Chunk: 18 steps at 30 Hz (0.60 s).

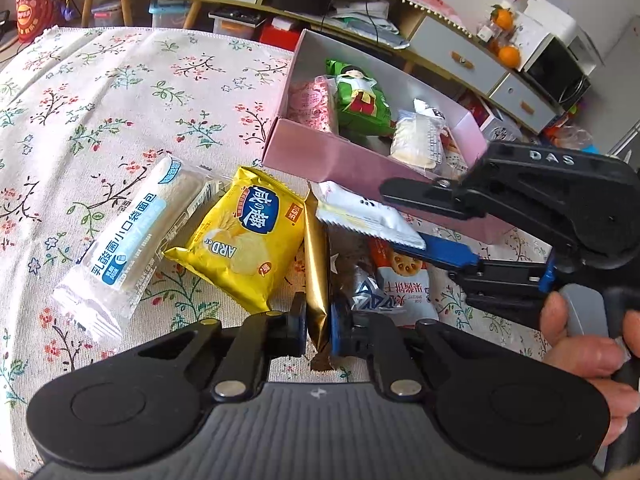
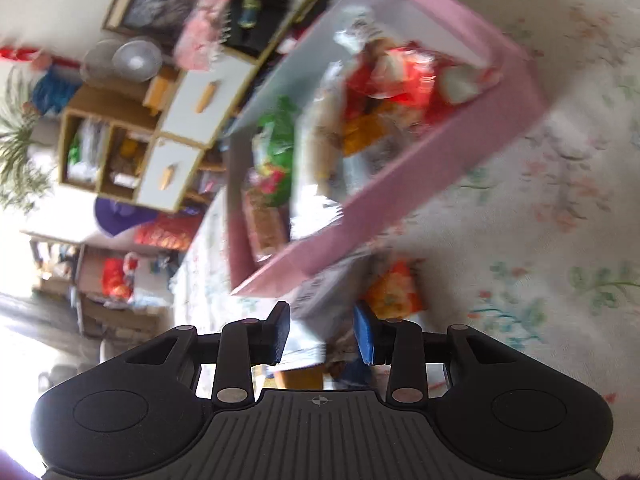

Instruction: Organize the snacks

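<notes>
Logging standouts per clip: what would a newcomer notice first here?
Probably the bright yellow biscuit packet on the floral tablecloth, beside a long white bread pack. Close in, the left gripper pinches a gold-edged wrapper, while the right gripper grips a white sachet before the pink box of snacks.

My matt black plastic left hand-held gripper (image 1: 318, 330) is pinching a glossy gold foil packet (image 1: 316, 264). Woven floral cloth (image 1: 100, 92) is covering the surface. The pink box (image 1: 340, 160) is showing smooth, satiny card; the yellow wrapper (image 1: 240, 240) is gleaming.
</notes>
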Available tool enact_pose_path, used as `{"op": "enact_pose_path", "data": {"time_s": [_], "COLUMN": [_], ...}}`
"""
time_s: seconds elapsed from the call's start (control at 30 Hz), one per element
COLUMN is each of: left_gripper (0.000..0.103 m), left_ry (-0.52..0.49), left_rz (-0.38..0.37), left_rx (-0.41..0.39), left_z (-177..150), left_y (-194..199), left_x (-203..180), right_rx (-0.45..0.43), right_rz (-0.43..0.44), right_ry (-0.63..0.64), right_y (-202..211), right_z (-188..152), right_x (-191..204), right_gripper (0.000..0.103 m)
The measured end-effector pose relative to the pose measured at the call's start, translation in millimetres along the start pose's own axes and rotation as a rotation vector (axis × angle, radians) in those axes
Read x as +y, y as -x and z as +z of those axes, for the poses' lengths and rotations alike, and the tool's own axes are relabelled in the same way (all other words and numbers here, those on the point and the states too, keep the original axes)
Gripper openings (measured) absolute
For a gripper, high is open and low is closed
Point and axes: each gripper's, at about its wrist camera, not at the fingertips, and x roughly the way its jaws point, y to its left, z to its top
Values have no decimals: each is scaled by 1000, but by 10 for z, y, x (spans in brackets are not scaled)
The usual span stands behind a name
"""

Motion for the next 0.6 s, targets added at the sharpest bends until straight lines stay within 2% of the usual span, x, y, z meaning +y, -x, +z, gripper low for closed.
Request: {"op": "enact_pose_path", "data": {"time_s": [0.07, 0.17, 0.23, 0.37, 0.6], "left_gripper": [10, 10, 10, 10, 9], "left_ry": [4, 4, 4, 8, 4], "left_rz": [1, 3, 2, 5, -2], "left_rx": [1, 0, 0, -2, -15], "left_z": [-2, -8, -11, -13, 6], "left_y": [-1, 3, 4, 4, 135], "left_x": [0, 1, 1, -8, -26], "right_rx": [7, 22, 26, 15, -1], "right_rz": [1, 71, 108, 123, 136], "right_ry": [-51, -206, -265, -256, -156], "right_y": [-66, -150, -189, -197, 22], "right_z": [31, 68, 90, 86, 136], "right_x": [-82, -321, -414, -436, -348], "right_gripper": [35, 35, 32, 24, 13]}}
